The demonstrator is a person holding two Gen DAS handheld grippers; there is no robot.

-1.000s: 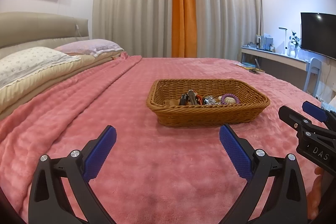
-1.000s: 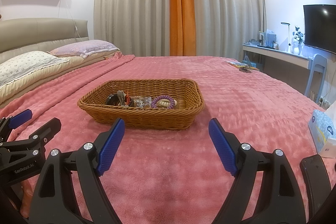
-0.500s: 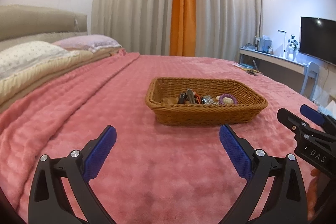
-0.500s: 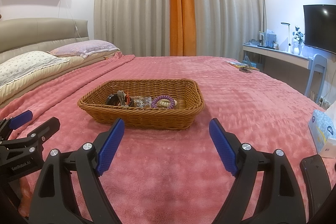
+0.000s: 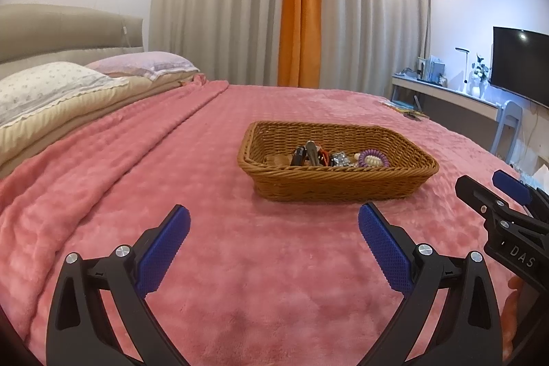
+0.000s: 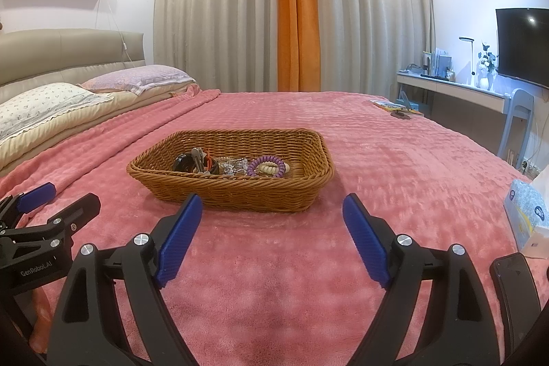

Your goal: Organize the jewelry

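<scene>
Since the earlier frames the left hand-held gripper (image 5: 273, 239) has tipped its view slightly, while the woven brown wicker basket (image 5: 338, 186) has stayed put on the pink fleece bedspread (image 5: 144, 180). Its blue-padded fingers are spread wide and empty above the bedspread, short of the basket. The right hand-held gripper (image 6: 271, 228) is likewise spread and empty, just before the basket's near wall. Inside the basket lie a purple coiled hair tie (image 6: 267, 166), a cream beaded bracelet (image 6: 271, 169), and dark clips (image 6: 187, 162).
</scene>
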